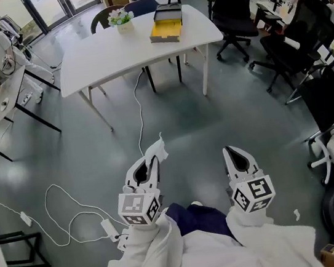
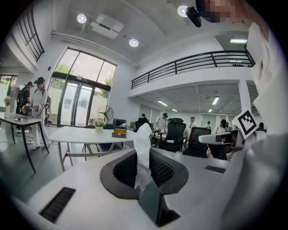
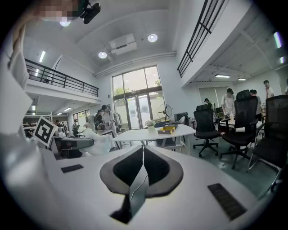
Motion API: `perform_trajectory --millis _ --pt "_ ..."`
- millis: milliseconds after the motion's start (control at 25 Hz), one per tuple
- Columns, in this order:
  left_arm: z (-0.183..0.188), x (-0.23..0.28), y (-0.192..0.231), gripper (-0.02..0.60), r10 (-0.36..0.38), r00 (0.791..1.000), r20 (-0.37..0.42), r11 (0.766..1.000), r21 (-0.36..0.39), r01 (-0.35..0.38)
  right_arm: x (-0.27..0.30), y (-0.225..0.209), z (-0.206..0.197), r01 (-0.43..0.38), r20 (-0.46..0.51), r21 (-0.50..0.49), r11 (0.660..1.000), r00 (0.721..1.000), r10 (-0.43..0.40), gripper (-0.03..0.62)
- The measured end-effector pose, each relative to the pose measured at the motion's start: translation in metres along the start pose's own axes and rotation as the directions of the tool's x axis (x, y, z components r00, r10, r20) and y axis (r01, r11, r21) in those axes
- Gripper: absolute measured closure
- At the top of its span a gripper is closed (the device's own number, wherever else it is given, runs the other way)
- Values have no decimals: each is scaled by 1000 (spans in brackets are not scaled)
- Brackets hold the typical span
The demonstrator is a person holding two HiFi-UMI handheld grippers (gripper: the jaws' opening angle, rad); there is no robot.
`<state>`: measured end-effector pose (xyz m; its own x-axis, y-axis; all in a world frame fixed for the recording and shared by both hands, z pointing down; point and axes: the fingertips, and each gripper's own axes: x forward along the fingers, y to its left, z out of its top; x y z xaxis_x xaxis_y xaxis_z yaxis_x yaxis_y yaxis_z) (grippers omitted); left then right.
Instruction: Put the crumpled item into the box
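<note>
Jaws, left: the left gripper (image 1: 151,163) has them nearly closed, pinched on the crumpled item (image 1: 158,148), a strip of white, tissue-like paper. In the left gripper view it stands up between the pads and pokes out past the tips.
Jaws, right: the right gripper (image 1: 231,152) is closed with nothing in it. Its own view shows me the two pads meeting edge to edge.
Crumpled item: it's in my left grip, up in the air above the floor (image 1: 225,108) and well apart from the counter (image 1: 100,59).
Box: the yellow box (image 1: 165,25), with a dark part at its far end, lies on the far side of the white counter, near a small flower pot (image 1: 120,17). It looks open on top, though I can't tell from here how deep it is.
Grippers: they sit side by side, both aimed slightly downward and roughly toward the counter.
Step in hand: I judge this to be the carry. The item is picked up and the drop is not yet done.
Next move: I need to cross the open floor to the counter, and there's a white cable (image 1: 138,103) hanging from its edge and trailing across my path. Then I bring the left gripper over the box's opening, lower it, and open the jaws.
Watch for: paper this light may cling to a pad or drift sideways, so I'd let go low inside the box, not above it.
</note>
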<state>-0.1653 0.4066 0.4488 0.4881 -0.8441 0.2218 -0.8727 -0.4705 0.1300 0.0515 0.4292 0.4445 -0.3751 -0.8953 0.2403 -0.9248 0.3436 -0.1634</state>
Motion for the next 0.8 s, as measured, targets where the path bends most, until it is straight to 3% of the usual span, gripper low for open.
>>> perform_trajectory --millis 800 --pt "0 -24 -15 523 -10 1000 21 1000 8 10 -15 11 -2 6 -3 12 1000 1000 -6 559"
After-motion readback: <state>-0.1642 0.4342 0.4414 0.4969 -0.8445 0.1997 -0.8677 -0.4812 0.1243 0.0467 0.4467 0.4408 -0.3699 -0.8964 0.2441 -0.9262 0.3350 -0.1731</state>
